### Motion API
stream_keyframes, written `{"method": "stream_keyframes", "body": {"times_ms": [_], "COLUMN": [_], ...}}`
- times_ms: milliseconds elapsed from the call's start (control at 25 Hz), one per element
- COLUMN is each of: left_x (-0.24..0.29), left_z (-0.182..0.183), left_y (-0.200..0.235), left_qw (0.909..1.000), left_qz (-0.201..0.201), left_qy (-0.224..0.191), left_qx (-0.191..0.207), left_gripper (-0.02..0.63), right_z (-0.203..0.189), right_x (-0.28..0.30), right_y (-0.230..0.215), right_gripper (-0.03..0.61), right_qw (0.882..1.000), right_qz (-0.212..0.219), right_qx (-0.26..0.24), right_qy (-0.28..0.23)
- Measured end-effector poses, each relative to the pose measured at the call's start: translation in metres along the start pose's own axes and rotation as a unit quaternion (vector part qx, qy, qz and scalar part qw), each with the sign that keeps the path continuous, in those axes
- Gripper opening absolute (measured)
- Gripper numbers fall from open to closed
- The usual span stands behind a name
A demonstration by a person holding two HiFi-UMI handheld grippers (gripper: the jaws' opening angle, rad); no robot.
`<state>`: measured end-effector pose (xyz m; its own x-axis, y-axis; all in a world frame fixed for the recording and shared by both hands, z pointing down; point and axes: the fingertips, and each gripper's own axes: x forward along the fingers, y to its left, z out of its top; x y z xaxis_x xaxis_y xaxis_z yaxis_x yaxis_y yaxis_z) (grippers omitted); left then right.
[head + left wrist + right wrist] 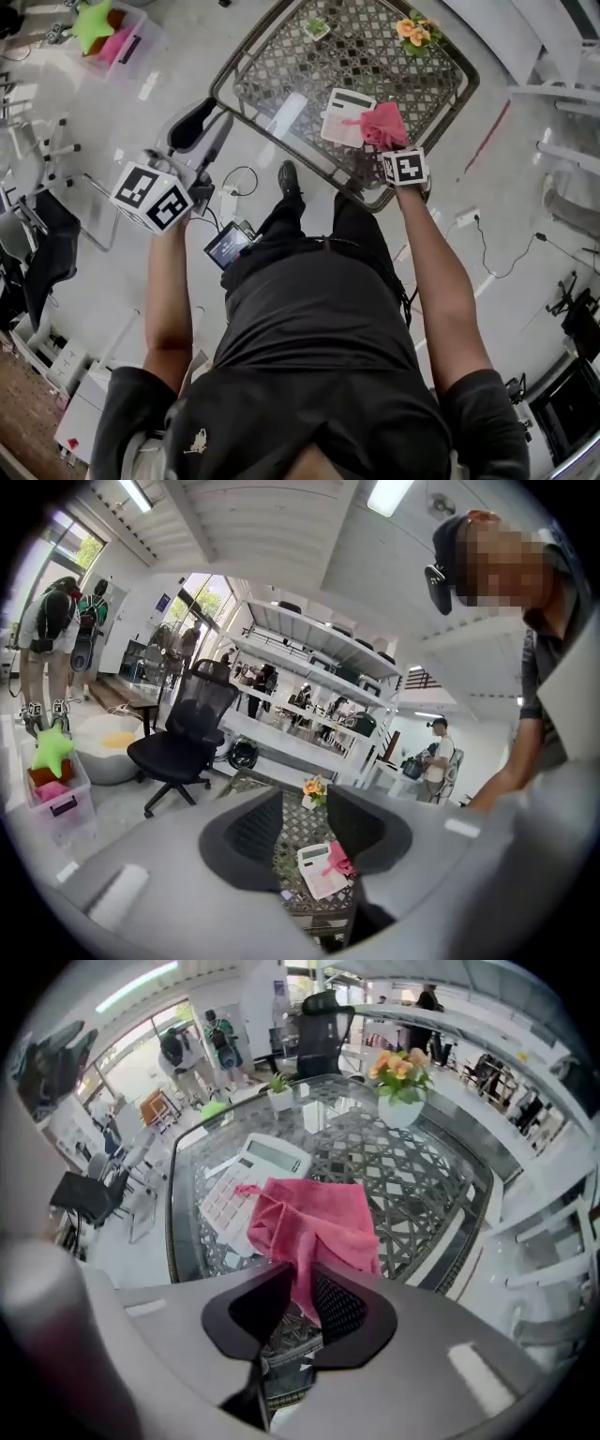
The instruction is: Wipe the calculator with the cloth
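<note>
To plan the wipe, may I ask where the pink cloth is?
Right gripper view, centre: the pink cloth is pinched in the right gripper, draped over the calculator's edge on the lattice table.

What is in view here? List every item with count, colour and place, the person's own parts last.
table: one, dark metal lattice, in front of the person.
calculator: one, white, on the table's near part.
cloth: one, pink, overlapping the calculator's right edge.
potted flowers: one, orange blooms, at the table's far edge.
small plant: one, green, on the table's far side.
plastic box: one, clear, on the floor at left.
star toy: one, green, in the box.
office chair: one, black, on the floor.
left gripper: jaws apart, empty, left of the table.
right gripper: jaws closed on the cloth.
</note>
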<state>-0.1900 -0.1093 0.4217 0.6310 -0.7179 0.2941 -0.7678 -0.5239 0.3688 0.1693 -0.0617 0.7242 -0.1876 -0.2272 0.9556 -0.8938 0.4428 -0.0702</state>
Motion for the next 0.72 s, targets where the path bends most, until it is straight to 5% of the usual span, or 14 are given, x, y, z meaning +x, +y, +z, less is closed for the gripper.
{"method": "stream_keyframes", "body": {"times_ms": [200, 400, 720], "left_x": [-0.002, -0.001, 0.001], "left_z": [0.007, 0.022, 0.057], "left_y": [-0.002, -0.003, -0.012], "left_qw": [0.9999, 0.9996, 0.9979], "left_qz": [-0.003, -0.011, -0.033], "left_qy": [0.006, 0.003, -0.01], "left_qx": [0.011, 0.027, 0.055], "left_gripper": [0.189, 0.189, 0.189], "right_z": [0.013, 0.049, 0.141], "right_x": [-0.043, -0.117, -0.309], "right_y": [-0.023, -0.031, -0.027], "right_gripper": [0.092, 0.104, 0.104], "right_qw": [0.992, 0.972, 0.881], "right_qz": [0.012, 0.027, 0.044], "right_qx": [0.097, 0.127, 0.114], "right_qy": [-0.078, -0.197, -0.456]}}
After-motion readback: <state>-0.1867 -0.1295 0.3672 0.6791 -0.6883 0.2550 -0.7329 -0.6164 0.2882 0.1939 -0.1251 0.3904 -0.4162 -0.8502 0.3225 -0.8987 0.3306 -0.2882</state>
